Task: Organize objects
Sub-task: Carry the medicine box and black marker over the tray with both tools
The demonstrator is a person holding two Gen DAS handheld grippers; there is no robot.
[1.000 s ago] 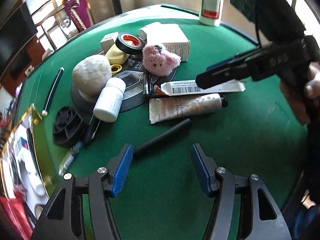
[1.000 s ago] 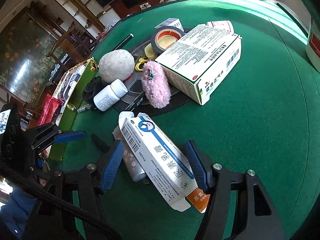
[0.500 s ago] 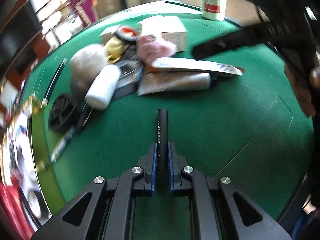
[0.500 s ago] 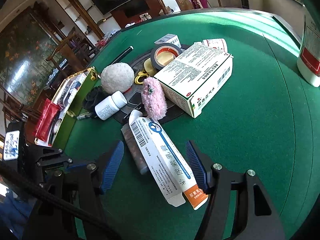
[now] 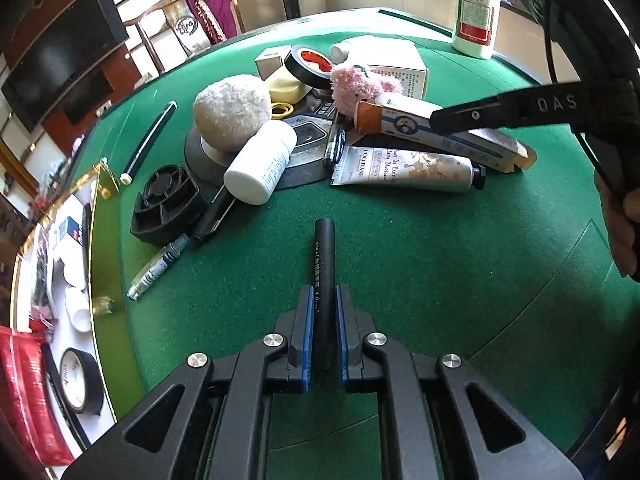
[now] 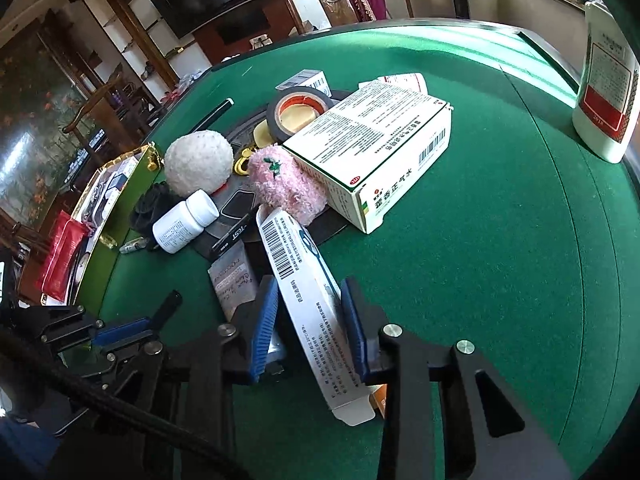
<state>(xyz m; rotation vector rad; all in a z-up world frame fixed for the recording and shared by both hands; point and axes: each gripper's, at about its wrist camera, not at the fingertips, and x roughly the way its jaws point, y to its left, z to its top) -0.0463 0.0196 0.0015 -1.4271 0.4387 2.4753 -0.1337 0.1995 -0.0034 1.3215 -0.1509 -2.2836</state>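
On the table (image 5: 440, 264), the hand cream tube (image 5: 404, 168) lies just in front of the long carton (image 5: 472, 140), both to the right of the round mat (image 5: 304, 152). On the mat's left side the fluffy ball (image 5: 230, 106) stands behind the toppled pill bottle (image 5: 260, 164), with the plush toy (image 5: 360, 86) behind the mat's right part and the tape roll (image 5: 310, 64) farther back. The large box (image 6: 372, 152) sits behind the plush toy, and the tall bottle (image 6: 606, 80) stands well apart at the far right edge.

A green felt tabletop (image 5: 420, 272) carries a cluster of things: a dark round mat (image 5: 304, 160), a black ribbed holder (image 5: 166, 204), a slim vial (image 5: 156, 268), a hand-cream tube (image 5: 408, 168) and a large white medicine box (image 6: 376, 152). A white bottle (image 6: 606, 92) stands apart near the far edge.
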